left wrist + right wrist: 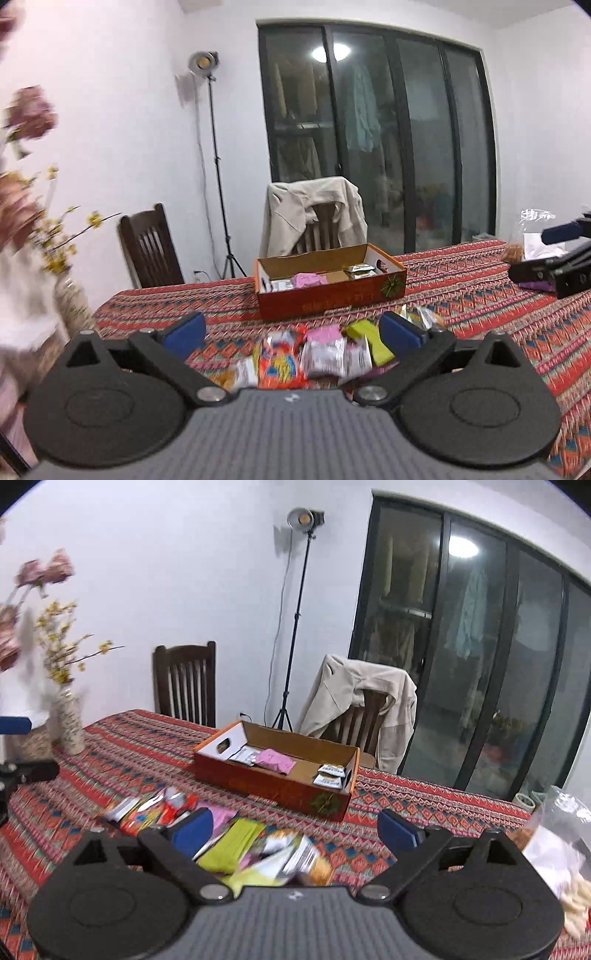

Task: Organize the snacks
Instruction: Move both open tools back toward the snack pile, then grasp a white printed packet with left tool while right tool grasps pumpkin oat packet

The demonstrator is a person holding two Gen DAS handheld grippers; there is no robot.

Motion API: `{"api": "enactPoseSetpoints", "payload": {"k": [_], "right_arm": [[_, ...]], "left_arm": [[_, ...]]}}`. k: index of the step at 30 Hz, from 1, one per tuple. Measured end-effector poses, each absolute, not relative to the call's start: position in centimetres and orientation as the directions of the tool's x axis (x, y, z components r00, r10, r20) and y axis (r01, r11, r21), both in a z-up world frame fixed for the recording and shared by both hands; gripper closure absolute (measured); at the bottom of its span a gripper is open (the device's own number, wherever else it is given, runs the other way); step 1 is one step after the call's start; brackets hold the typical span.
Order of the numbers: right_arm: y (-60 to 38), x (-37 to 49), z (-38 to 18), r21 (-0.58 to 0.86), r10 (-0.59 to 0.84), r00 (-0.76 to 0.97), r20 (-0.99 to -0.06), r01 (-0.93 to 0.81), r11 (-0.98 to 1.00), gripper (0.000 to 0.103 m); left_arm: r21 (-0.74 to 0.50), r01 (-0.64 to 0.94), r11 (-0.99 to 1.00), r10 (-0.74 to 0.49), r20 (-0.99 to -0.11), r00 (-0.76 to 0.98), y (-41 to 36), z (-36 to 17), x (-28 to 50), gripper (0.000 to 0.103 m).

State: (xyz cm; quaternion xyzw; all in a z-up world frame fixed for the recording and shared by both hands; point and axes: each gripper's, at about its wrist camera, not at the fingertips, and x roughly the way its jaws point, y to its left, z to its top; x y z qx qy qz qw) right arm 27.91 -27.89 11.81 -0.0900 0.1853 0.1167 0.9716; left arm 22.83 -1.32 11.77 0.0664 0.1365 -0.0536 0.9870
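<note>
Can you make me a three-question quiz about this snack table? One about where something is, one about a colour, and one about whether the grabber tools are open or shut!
1. Where is the pink packet that has been put away?
A. Inside the cardboard box
B. On the chair
C. In the vase

2. What colour is the long flat packet lying in the loose snack pile?
A. Black
B. Yellow-green
C. White

3. How is the left tool standing?
A. Shut on a snack
B. Open and holding nothing
C. Shut and holding nothing

Answers:
1. A, since the pink packet lies on the floor of the open box.
2. B, since it shows yellow-green among the other wrappers in both views.
3. B, since its blue pads stand wide apart with only the table's snacks seen between them; the right tool stands open too.
</note>
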Motion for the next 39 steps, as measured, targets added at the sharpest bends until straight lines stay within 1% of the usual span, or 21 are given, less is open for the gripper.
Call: {"api": "enactPoseSetpoints", "payload": {"k": [2,3,4,6,7,9,10,11,14,17,24,28,31,34,36,38,39], "right_arm": [[-27.7,24.8,10.3,-0.123,0.205,0.910,-0.360,-0.264,0.957,0.003],[-27.6,23.0,9.4,-0.107,0.210,0.914,-0.347,-0.261,0.959,0.000],[-27.5,21.6,8.5,-0.095,0.208,0.920,-0.332,-0.252,0.963,0.000],[-27.3,18.0,6.2,-0.049,0.187,0.939,-0.287,-0.209,0.977,0.000],[-27.3,16.4,4.8,-0.017,0.182,0.944,-0.277,-0.195,0.981,0.000],[-27.4,14.0,2.4,0.024,0.207,0.937,-0.280,-0.209,0.978,0.000],[-27.4,13.4,1.7,0.026,0.212,0.930,-0.299,-0.214,0.976,0.000],[-27.3,13.0,1.1,0.016,0.200,0.929,-0.311,-0.206,0.978,0.000],[-27.3,12.0,0.5,-0.037,0.144,0.943,-0.300,-0.163,0.986,0.000],[-27.6,11.3,-0.1,-0.029,0.136,0.940,-0.312,-0.152,0.988,0.000],[-27.8,12.6,-0.6,0.005,0.146,0.921,-0.360,-0.155,0.988,0.000],[-27.3,14.6,-1.0,0.034,0.175,0.904,-0.391,-0.176,0.984,0.000],[-27.1,16.9,-1.6,0.089,0.213,0.881,-0.423,-0.193,0.977,0.001],[-27.1,19.8,-2.5,0.187,0.272,0.856,-0.441,-0.208,0.960,0.002],[-27.0,22.2,-3.2,0.261,0.302,0.837,-0.457,-0.199,0.945,0.004],[-26.6,24.6,-4.0,0.282,0.295,0.828,-0.477,-0.174,0.944,0.009],[-26.3,25.9,-4.4,0.279,0.279,0.826,-0.490,-0.155,0.948,0.009]], "left_arm": [[0.104,0.108,0.989,-0.079,-0.245,0.966,-0.8,10.3,20.0,0.000],[0.092,0.096,0.991,-0.071,-0.243,0.967,-0.5,9.5,18.7,0.000],[0.081,0.088,0.993,-0.066,-0.241,0.968,-0.3,8.7,17.6,0.000],[0.069,0.071,0.995,-0.052,-0.247,0.968,0.3,6.8,15.6,0.000],[0.071,0.062,0.996,-0.041,-0.265,0.963,0.5,5.9,14.9,0.000],[0.077,0.042,0.996,-0.017,-0.299,0.954,1.0,5.1,14.2,0.000],[0.078,0.038,0.996,-0.012,-0.309,0.951,1.3,4.8,14.1,0.000],[0.077,0.035,0.996,-0.009,-0.313,0.950,1.6,4.6,14.0,0.000],[0.062,0.015,0.998,0.006,-0.319,0.948,2.4,4.1,13.7,0.000],[0.049,0.006,0.999,0.011,-0.339,0.941,3.0,3.4,13.7,0.000],[0.051,0.005,0.999,0.014,-0.375,0.927,3.3,2.5,15.1,0.000],[-0.014,0.007,1.000,-0.013,-0.436,0.900,4.2,1.8,17.6,0.000],[-0.066,-0.018,0.998,-0.016,-0.485,0.874,5.3,1.4,20.2,0.000],[-0.077,-0.024,0.997,-0.018,-0.498,0.867,6.1,1.3,22.8,0.000],[-0.091,-0.019,0.996,-0.029,-0.498,0.867,6.6,1.3,24.8,0.000],[-0.104,-0.021,0.994,-0.035,-0.505,0.862,7.0,1.3,27.2,0.000],[-0.108,-0.020,0.994,-0.038,-0.506,0.862,7.2,1.3,28.4,0.001]]}}
